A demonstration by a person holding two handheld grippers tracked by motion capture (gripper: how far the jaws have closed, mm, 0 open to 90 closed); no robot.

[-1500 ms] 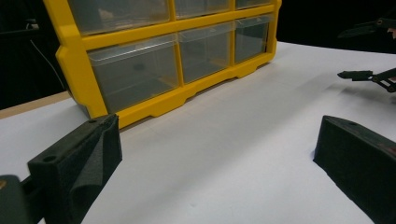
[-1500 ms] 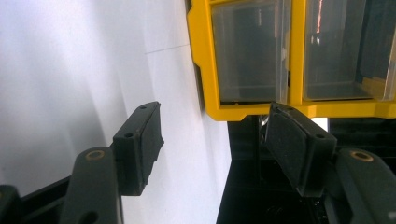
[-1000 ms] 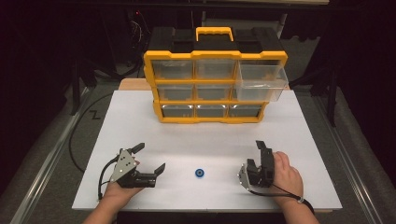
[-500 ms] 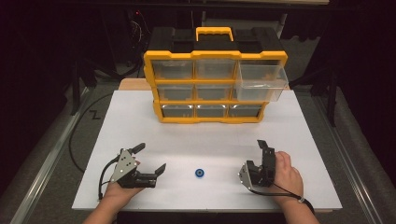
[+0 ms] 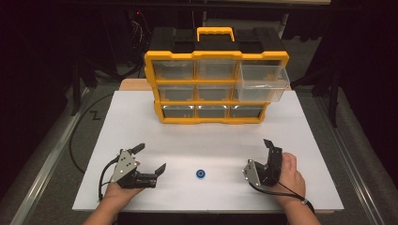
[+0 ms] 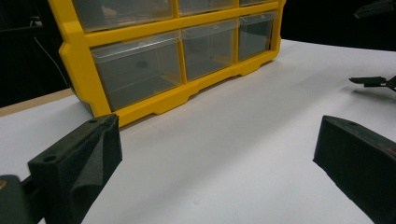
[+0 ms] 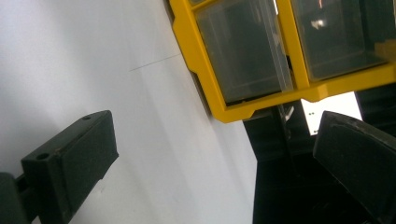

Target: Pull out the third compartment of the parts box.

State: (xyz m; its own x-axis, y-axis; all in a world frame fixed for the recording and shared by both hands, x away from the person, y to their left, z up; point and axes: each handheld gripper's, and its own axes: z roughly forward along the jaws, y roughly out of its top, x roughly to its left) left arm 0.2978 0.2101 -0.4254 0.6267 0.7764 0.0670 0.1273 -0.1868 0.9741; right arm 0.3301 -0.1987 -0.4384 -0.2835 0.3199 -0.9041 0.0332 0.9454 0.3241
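A small blue ring [image 5: 201, 174] lies on the white table top [image 5: 211, 136] between my two grippers. The left gripper [image 5: 151, 156] rests on the table to the ring's left, open, with nothing between its jaws [image 6: 217, 158]. To the ring's right, the right gripper [image 5: 271, 152] is turned on its side in the hand. Its jaws have just been opening and now stand open and empty [image 7: 215, 158]. Behind stands a yellow drawer cabinet [image 5: 213, 89] with clear drawers; its top right drawer [image 5: 262, 82] is pulled out.
The cabinet's bottom row of drawers [image 6: 154, 100] is shut and faces both grippers. A black cable [image 5: 75, 145] runs along the table's left side. Dark floor surrounds the table past its right edge [image 5: 324, 154].
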